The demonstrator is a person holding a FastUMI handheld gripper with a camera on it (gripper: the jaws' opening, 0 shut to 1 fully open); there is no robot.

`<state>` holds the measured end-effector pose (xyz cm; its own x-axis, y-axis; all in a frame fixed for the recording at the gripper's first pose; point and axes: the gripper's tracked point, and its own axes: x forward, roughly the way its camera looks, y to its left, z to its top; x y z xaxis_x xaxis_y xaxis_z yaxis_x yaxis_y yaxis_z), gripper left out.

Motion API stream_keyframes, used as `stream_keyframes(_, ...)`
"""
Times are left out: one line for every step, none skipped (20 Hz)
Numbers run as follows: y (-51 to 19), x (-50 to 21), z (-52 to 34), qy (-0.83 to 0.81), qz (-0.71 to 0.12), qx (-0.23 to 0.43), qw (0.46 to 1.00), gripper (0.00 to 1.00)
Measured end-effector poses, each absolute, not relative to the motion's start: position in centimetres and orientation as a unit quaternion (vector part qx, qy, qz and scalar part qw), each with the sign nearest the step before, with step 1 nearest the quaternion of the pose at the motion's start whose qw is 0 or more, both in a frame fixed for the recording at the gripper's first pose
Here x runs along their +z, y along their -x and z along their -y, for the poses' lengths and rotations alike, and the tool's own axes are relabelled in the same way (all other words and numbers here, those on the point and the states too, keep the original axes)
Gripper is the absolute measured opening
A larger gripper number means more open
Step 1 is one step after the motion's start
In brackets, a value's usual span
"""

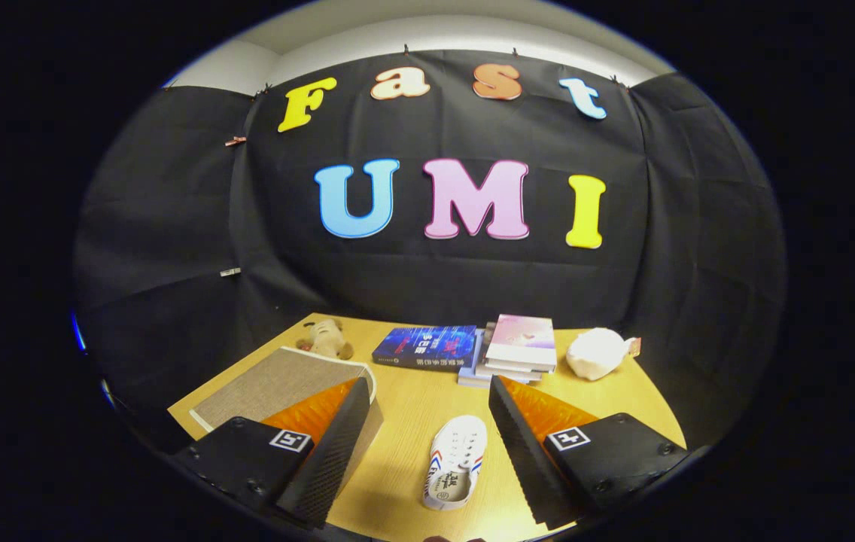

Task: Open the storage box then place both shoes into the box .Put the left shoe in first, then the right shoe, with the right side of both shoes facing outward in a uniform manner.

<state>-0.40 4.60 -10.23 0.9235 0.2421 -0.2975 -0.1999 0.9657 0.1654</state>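
Wooden table [412, 406] carries 1 white shoe [455, 461] lying between my gripper [427, 444] fingers, which are spread apart, touching nothing; storage box [284, 384] sits beside the left finger.

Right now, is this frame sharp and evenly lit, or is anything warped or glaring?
Gripper view: strong fisheye bowing of the wooden table edge; white sneaker between the open gripper fingers is sharp; soft glare on the blue book; lighting is even, shadows faint.
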Motion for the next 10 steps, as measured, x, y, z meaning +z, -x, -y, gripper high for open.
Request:
stream_keyframes(0.4,-10.9,-5.3,-0.077,-0.173,0.13,0.973,0.98)
stream_keyframes(0.2,-11.8,-6.0,-0.087,-0.186,0.148,0.967,0.98)
stream_keyframes(0.3,-12.5,-6.5,-0.097,-0.201,0.165,0.961,0.99)
stream_keyframes(0.2,-13.4,-7.3,-0.109,-0.215,0.184,0.953,0.99)
stream_keyframes(0.3,-14.0,-8.1,-0.123,-0.23,0.206,0.943,0.99)
stream_keyframes(0.6,-14.9,-9.1,-0.137,-0.249,0.229,0.931,0.99)
stream_keyframes(0.9,-15.6,-9.8,-0.152,-0.268,0.249,0.918,0.99)
stream_keyframes(1.6,-16.3,-10.7,-0.17,-0.287,0.27,0.903,0.99)
stream_keyframes(2.4,-17.0,-11.6,-0.189,-0.307,0.292,0.886,0.98)
stream_keyframes(3.2,-17.8,-12.3,-0.206,-0.325,0.311,0.869,0.98)
